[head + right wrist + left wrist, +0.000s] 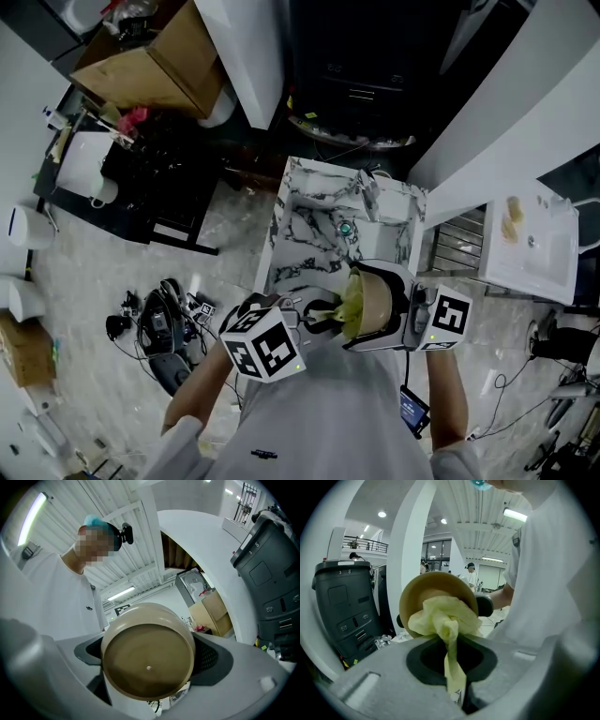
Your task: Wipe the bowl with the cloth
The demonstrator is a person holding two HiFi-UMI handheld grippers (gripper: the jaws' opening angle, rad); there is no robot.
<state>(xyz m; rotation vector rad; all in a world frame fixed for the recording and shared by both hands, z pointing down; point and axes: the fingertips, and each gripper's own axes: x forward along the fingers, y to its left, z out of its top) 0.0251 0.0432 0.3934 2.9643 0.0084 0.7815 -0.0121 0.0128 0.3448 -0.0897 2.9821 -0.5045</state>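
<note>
A tan bowl [377,302] is held tipped on its side in the air in front of the person, above the near edge of a marble-topped table [309,225]. My right gripper [405,317] is shut on the bowl [147,662], whose underside fills the right gripper view. My left gripper [314,317] is shut on a pale yellow cloth [352,302]. In the left gripper view the bunched cloth [443,618] is pressed into the bowl's mouth [436,585] and a tail of it hangs between the jaws.
A white counter with a sink [530,239] stands at the right. A cardboard box [155,66] and a black stand [155,187] lie at the left. Cables and gear [155,323] litter the floor at the lower left. A dark grey machine [344,606] stands nearby.
</note>
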